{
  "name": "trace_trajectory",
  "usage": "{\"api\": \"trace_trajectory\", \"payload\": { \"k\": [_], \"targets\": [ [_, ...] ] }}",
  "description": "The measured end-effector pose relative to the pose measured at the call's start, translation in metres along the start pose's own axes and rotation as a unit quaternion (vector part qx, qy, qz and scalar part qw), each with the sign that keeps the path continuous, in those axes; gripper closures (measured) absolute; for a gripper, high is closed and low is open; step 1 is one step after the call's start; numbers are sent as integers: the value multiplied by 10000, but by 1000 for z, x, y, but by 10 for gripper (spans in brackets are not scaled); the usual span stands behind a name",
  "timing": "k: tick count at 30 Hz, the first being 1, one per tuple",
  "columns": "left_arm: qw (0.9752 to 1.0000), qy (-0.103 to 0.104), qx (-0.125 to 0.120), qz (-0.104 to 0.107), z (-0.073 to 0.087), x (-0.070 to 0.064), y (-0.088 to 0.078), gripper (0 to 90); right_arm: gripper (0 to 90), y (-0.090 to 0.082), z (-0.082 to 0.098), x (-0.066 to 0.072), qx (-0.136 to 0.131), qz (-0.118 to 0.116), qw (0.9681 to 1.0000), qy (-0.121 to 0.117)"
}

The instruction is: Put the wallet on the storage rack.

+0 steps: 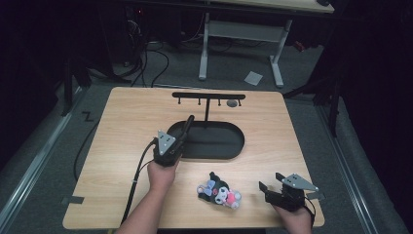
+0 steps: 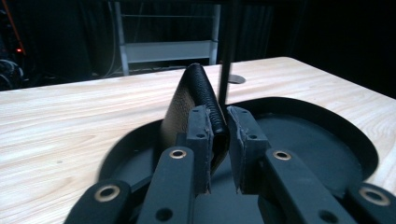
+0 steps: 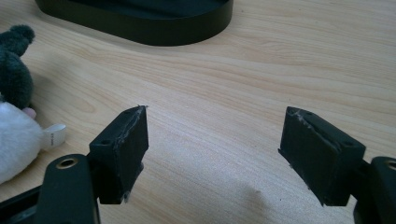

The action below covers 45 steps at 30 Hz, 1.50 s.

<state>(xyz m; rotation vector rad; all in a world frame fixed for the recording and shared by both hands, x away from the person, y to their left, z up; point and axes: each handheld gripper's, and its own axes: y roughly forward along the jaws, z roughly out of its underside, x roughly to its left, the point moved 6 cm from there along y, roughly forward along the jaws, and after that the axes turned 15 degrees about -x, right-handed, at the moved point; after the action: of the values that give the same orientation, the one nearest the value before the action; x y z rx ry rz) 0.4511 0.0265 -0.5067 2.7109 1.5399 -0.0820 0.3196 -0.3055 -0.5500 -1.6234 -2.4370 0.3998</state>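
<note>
Left gripper (image 1: 181,135), held in the person's left hand (image 1: 162,175), is clamped on a dark textured pouch (image 2: 195,95), its pads pressing the pouch's near edge from both sides. The pouch stands up on edge, rising ahead of the jaws and leaning over the left end of the black oval tray (image 1: 229,151) in the middle of the wooden table (image 1: 122,122). From the high view the pouch is little more than a thin dark strip against the tray; the left gripper view brings out its grained brownish flank, the ribbed black edge caught between the pads, and the thin post of the black rack (image 1: 208,96) standing just behind it. Right gripper (image 1: 274,185) rests near the table's front right corner with its jaws wide apart over bare wood, holding nothing. A plush toy (image 1: 219,192) lies between the two hands, and the right gripper view catches its dark ear and white body at the left edge.
</note>
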Motion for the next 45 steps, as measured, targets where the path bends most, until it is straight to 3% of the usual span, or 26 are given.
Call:
{"api": "trace_trajectory", "payload": {
  "k": [9,22,25,28,32,38,45],
  "targets": [
    [9993,167,222,234,16,-31,17,792,239,-1,1,0,0,-18,10000,-4],
    [9981,152,463,368,31,-50,32,790,243,-2,1,0,12,-32,10000,-3],
    [9979,53,513,399,33,-51,33,783,244,-1,2,1,13,-52,10000,-12],
    [9957,-345,513,691,32,-55,34,737,244,-1,2,2,15,-73,10000,-11],
    [9952,-194,458,838,27,-60,31,642,244,-1,1,3,-13,-113,9999,31],
    [9955,-180,513,774,18,-45,9,563,243,0,0,4,-23,-162,9999,17],
    [9960,71,650,607,16,-11,-40,542,239,-2,-3,10,-70,-230,9997,-2]
  ]
}}
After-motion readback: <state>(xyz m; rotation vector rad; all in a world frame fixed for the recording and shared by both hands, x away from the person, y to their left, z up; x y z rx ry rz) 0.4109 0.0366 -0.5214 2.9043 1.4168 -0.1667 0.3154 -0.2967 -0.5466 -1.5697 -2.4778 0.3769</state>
